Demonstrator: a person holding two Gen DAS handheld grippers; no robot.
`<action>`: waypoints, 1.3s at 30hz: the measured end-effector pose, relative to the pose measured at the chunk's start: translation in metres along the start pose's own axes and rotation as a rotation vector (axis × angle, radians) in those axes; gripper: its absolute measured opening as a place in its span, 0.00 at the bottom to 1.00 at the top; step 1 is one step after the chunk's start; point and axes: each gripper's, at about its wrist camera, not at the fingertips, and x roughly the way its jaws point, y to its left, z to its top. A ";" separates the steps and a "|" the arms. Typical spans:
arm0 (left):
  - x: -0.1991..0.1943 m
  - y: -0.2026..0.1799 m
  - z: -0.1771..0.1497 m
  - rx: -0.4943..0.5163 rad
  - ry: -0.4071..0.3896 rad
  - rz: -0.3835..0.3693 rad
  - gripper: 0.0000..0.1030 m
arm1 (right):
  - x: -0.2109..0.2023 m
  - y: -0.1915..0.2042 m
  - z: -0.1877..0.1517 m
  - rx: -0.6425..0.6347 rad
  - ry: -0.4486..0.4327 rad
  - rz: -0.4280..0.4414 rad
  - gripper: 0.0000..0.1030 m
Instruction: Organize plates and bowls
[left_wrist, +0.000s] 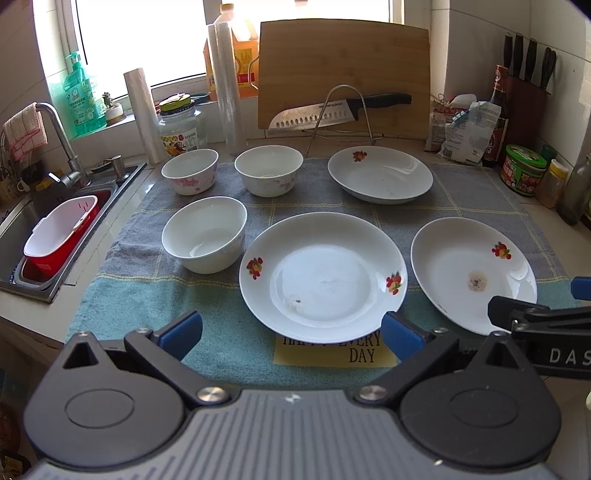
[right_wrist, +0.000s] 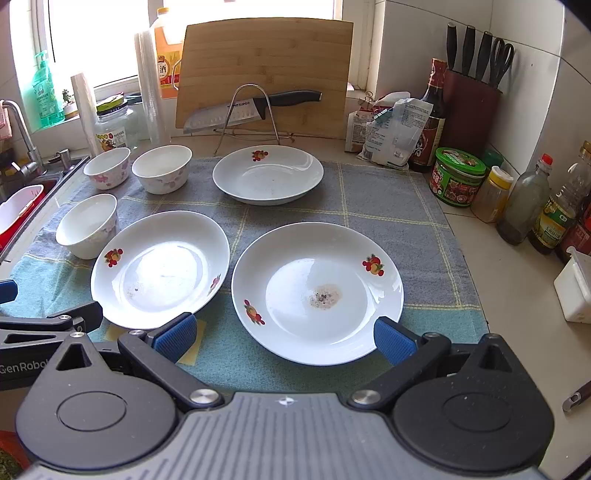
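Note:
Three white plates with fruit prints and three white bowls lie apart on a grey-blue towel (left_wrist: 207, 306). My left gripper (left_wrist: 291, 334) is open and empty, just short of the near middle plate (left_wrist: 323, 273). My right gripper (right_wrist: 284, 338) is open and empty at the near edge of the stained right plate (right_wrist: 317, 291), which also shows in the left wrist view (left_wrist: 472, 269). The far plate (left_wrist: 380, 179) sits at the back. The near bowl (left_wrist: 205, 232) and two flowered bowls (left_wrist: 190, 170) (left_wrist: 269, 169) stand to the left.
A sink (left_wrist: 22, 225) with a red and white basket (left_wrist: 59, 236) lies at the left. A cutting board (left_wrist: 343, 74) and knife (left_wrist: 340, 109) on a rack stand behind. Bottles and jars (right_wrist: 524, 206) line the right wall. A white box (right_wrist: 576, 291) sits at the right.

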 end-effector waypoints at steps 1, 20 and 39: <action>0.000 0.000 0.000 -0.001 0.001 0.000 0.99 | 0.000 0.000 0.000 0.000 0.000 0.000 1.00; -0.001 -0.002 0.002 -0.004 0.003 0.002 0.99 | -0.001 -0.002 0.001 -0.004 -0.006 -0.001 1.00; -0.001 -0.004 0.003 -0.010 0.005 0.003 0.99 | -0.001 -0.004 0.003 -0.005 -0.012 0.000 1.00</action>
